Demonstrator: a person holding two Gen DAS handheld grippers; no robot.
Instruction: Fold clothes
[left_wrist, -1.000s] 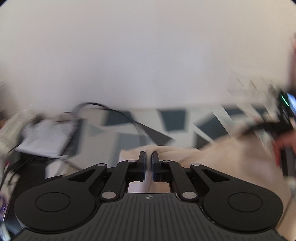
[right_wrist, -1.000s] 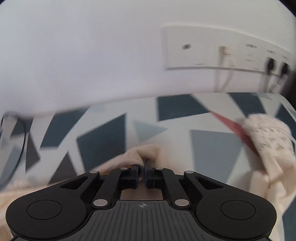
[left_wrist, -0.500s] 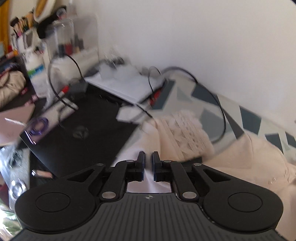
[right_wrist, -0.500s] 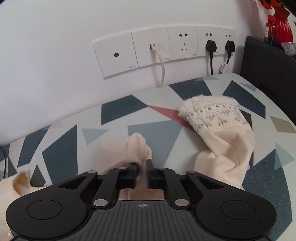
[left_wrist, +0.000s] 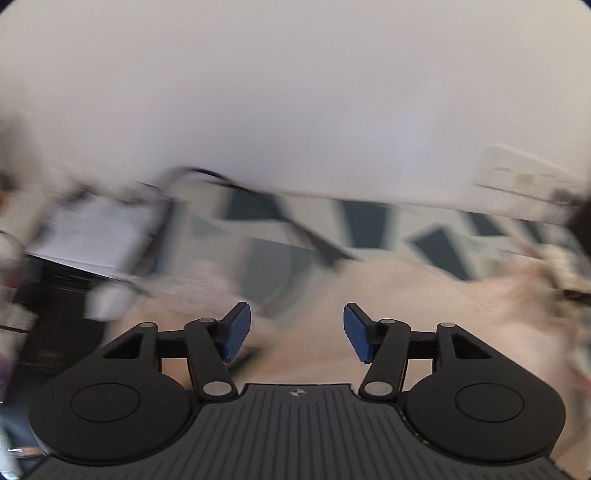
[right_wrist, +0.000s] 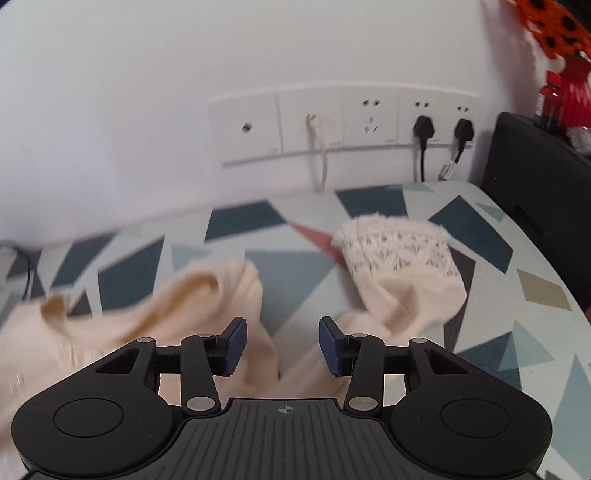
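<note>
Cream garment (right_wrist: 229, 314) lies crosswise, lace cuff (right_wrist: 397, 247) twd wall — both grippers' (left_wrist: 296, 330) (right_wrist: 282, 345) jaws wide apart, holding nothing.

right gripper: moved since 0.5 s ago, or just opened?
Yes. The right gripper has opened off the cream garment and pulled slightly back: the wall sockets sit lower and farther right in view.

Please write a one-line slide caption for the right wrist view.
Open right claw above a cream garment lying on the patterned tabletop.
</note>
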